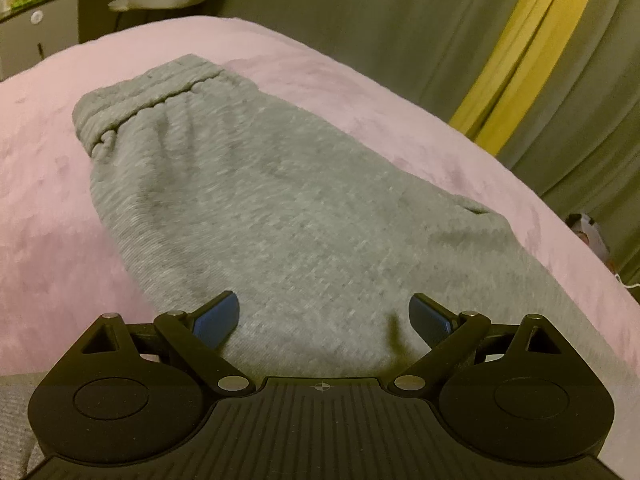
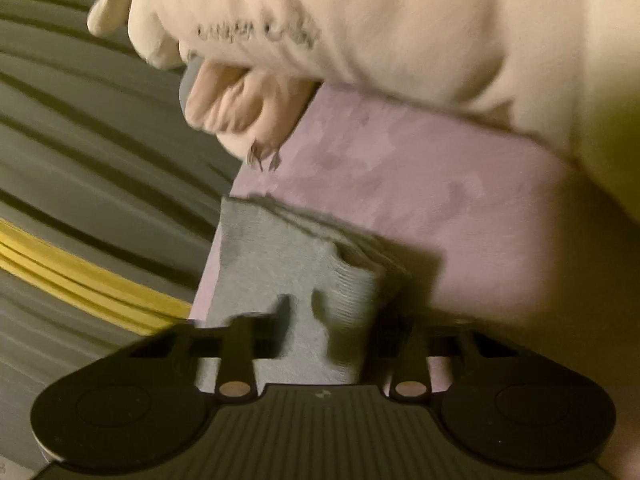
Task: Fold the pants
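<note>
Grey sweatpants (image 1: pixel 260 208) lie on a pink blanket (image 1: pixel 44 200), waistband (image 1: pixel 148 92) at the far left. My left gripper (image 1: pixel 323 316) is open just above the near part of the cloth, blue pads (image 1: pixel 218 316) wide apart, holding nothing. In the right wrist view, my right gripper (image 2: pixel 302 312) is shut on a fold of the grey pants (image 2: pixel 280 256), the cloth bunched between the fingers (image 2: pixel 284 312). The view is blurred by motion.
Grey curtains with a yellow stripe (image 1: pixel 516 52) hang beyond the bed's far edge. A person's arm in a cream sleeve (image 2: pixel 400 28) and hand (image 2: pixel 236 108) are above the blanket (image 2: pixel 440 184). A dark cabinet (image 1: pixel 36 32) stands at the back left.
</note>
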The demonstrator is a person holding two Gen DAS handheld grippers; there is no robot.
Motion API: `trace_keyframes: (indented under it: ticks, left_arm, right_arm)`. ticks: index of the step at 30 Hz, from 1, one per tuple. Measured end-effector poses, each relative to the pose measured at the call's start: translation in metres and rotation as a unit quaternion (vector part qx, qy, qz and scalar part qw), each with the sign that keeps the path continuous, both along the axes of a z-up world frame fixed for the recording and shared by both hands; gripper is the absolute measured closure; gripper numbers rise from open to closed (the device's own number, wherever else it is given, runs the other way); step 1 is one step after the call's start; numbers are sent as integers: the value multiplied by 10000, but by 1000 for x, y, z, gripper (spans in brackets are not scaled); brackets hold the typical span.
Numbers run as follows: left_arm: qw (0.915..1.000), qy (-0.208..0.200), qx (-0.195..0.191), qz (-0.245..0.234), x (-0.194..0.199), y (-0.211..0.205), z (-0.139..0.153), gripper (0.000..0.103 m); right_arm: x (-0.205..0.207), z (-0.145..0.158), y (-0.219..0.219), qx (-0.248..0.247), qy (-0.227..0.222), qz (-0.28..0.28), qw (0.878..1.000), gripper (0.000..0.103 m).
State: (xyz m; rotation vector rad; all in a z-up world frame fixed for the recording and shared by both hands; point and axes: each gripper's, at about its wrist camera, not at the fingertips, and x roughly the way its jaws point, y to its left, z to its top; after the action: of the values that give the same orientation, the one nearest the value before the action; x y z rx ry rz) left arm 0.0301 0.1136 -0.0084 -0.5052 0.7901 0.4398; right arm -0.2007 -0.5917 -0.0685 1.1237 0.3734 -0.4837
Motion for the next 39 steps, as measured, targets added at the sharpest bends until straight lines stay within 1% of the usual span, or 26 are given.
trace_keyframes:
  ticks: [1,3,6,8,9,10,11,13,15,17,19,20,21,22,24,25,26,27,29,31,33,34,35,36,37,39]
  left_arm:
    - [10000,-6,-3,2,-1,0,0,6]
    - [10000,-33,-5,15,-3,1,1,6]
    - [10000,-85,-8,39,-5,1,4,6]
    - [9999,-105,43,42,-6,-1,6,6]
    - [9999,-116,58,17,-6,-1,6,6]
    - [9999,-123,61,-9,-6,-2,6,6]
    - [9999,-112,63,-25,-6,-2,6,6]
    - [9999,-113,68,-53,-5,-3,6,6]
    - [9997,-222,76,-81,-8,-3,9,6]
    - [9995,-290,72,-93,-10,-2,10,6]
    - [9995,-296,20,-86,-10,0,10,6]
    - [9995,-296,-44,-65,-10,2,9,6]
    - [9995,-304,-108,-50,-11,4,8,6]
    - [9994,-303,-161,-43,-11,5,7,6]
    - [9993,-292,-205,-59,-10,6,4,6]
    - [9993,-298,-196,-87,-10,6,3,6]
    - [9993,-304,-183,-124,-9,6,2,6]
    - [9992,-302,-168,-177,-8,5,1,6]
    - [9990,-314,-123,-292,-6,4,-1,6]
    - [9986,-330,-28,-411,-3,0,-2,6]
    - [9978,-322,70,-575,-1,-6,-3,6]
    - [9973,-323,104,-658,0,-8,-3,6]
    - [9967,-322,143,-734,1,-11,-3,6]
    - [9964,-329,169,-764,1,-12,-2,6]
    - [9961,-358,185,-784,0,-13,-2,6]
    - [9958,-434,153,-794,-2,-13,0,6]
  right_arm:
    - [5,-1,2,-30,113,16,9999,93]
    - [9,2,6,-227,201,22,9995,93]
    - [17,13,10,-444,373,66,9983,94]
    - [29,31,19,-934,666,232,9931,94]
    - [41,50,33,-1463,884,384,9845,94]
    - [51,64,44,-1859,951,511,9766,94]
    - [65,84,65,-2306,891,733,9662,94]
    - [91,116,110,-2987,682,1258,9435,94]
    - [117,139,169,-3447,303,2072,9151,94]
    - [140,144,234,-3756,39,3031,8758,93]
    - [158,128,291,-3825,13,3852,8398,93]
    - [165,115,313,-3866,87,4151,8235,93]
    - [174,95,336,-3869,255,4434,8081,93]
    - [181,78,350,-3759,476,4638,8008,93]
    - [200,33,375,-3294,1370,5077,7842,92]
    - [203,23,382,-3244,1566,5091,7817,92]
    - [199,27,389,-3476,1504,5016,7778,91]
    - [199,32,391,-3556,1436,5030,7745,91]
    - [196,40,389,-3531,1367,5002,7788,92]
    - [189,50,386,-3436,1198,4952,7889,92]
    - [174,55,392,-3391,1044,4982,7912,91]
    - [168,54,395,-3367,1059,5040,7883,88]
    - [167,48,400,-3285,1163,5189,7806,85]
    - [167,44,400,-3127,1310,5349,7739,67]
    - [168,39,402,-2912,1396,5527,7683,52]
    - [157,50,400,-2787,1041,5565,7758,42]
